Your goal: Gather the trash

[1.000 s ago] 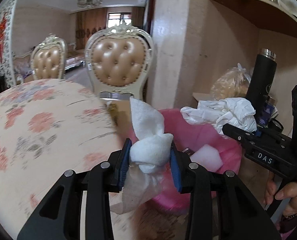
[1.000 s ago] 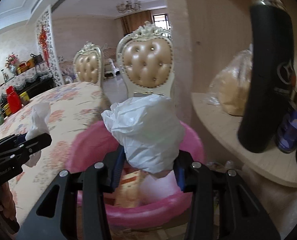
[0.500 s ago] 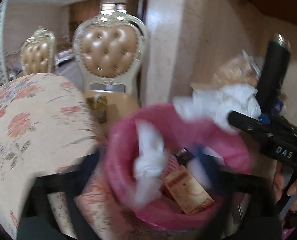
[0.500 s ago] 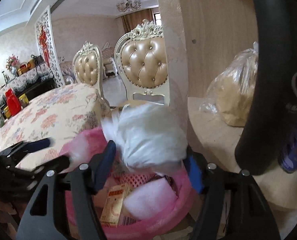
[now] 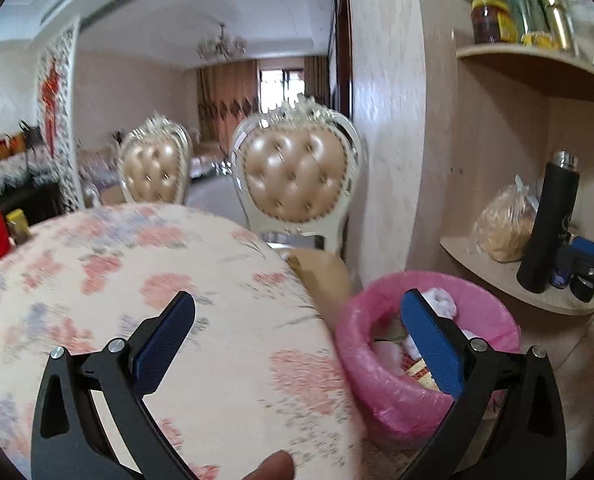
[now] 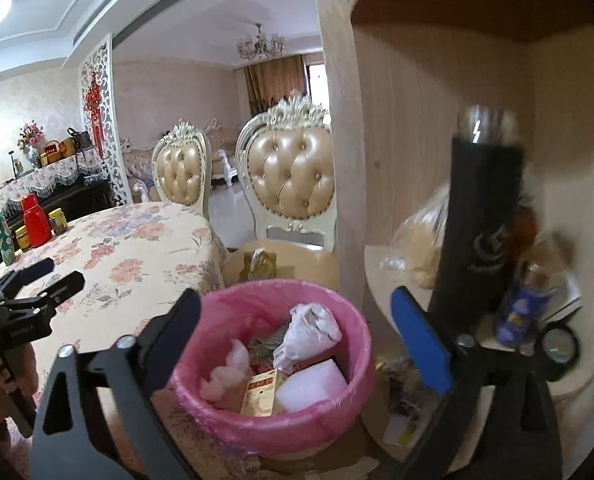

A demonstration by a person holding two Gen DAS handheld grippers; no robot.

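The pink-lined trash bin (image 6: 277, 432) stands on the floor beside the table. Inside it lie a crumpled white plastic bag (image 6: 309, 330), a wad of white tissue (image 6: 227, 368), a small yellow box (image 6: 261, 394) and a white foam block (image 6: 311, 386). My right gripper (image 6: 296, 296) hovers above the bin, its jaws opening and nothing between them. My left gripper (image 5: 297, 300) is open and empty over the table edge, with the bin (image 5: 397, 400) to its lower right. White tissue (image 5: 441, 300) shows inside the bin there.
A floral-clothed table (image 5: 137, 300) fills the left. Two padded chairs (image 6: 293, 184) stand behind the bin. On the curved shelf (image 5: 497, 276) to the right are a tall black flask (image 6: 477, 232), a bag of food (image 5: 505, 228) and small jars. A fingertip (image 5: 273, 466) shows at the bottom.
Both grippers opened and dropped their loads into the bin: the left its tissue, the right its white bag. Both then rose, and the left swung left over the table.
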